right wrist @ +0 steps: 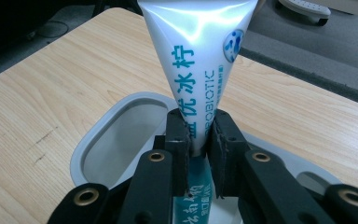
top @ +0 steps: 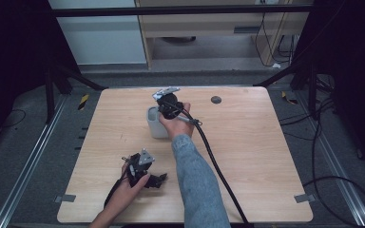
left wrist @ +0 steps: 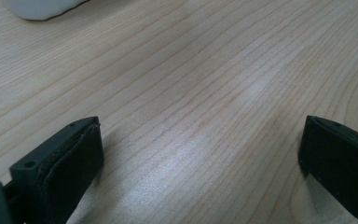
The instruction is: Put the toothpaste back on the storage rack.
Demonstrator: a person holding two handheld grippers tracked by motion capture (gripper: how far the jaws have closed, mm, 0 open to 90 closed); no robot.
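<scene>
Right now the right hand-held gripper (right wrist: 199, 154) is clamped tight on a white toothpaste tube (right wrist: 196, 70), its two black jaws pinching the tube's narrow lower part from either side. Seen in the right gripper view, the tube's long axis runs straight away from the jaws, widening to its flat crimped end at the far side, while its lower printed end drops between the jaws toward the grey cup (right wrist: 121, 126). That cup sits directly beneath the grip, its oval mouth open on the left side of the jaws and its rim curving round behind them. My reading is that the tube stands close to upright over the mouth, so the next move turns on keeping that axis in line with the opening as it goes down or comes out.

From the high view, the right hand-held gripper (top: 170, 105) is at the far middle of the desk (top: 247, 156), right over the cup (top: 153, 124). The left hand-held gripper (top: 158, 179) lies near the front edge, well apart from the cup, jaws spread wide with nothing but bare wood between them. So the right hand is far the nearer to the work.
</scene>
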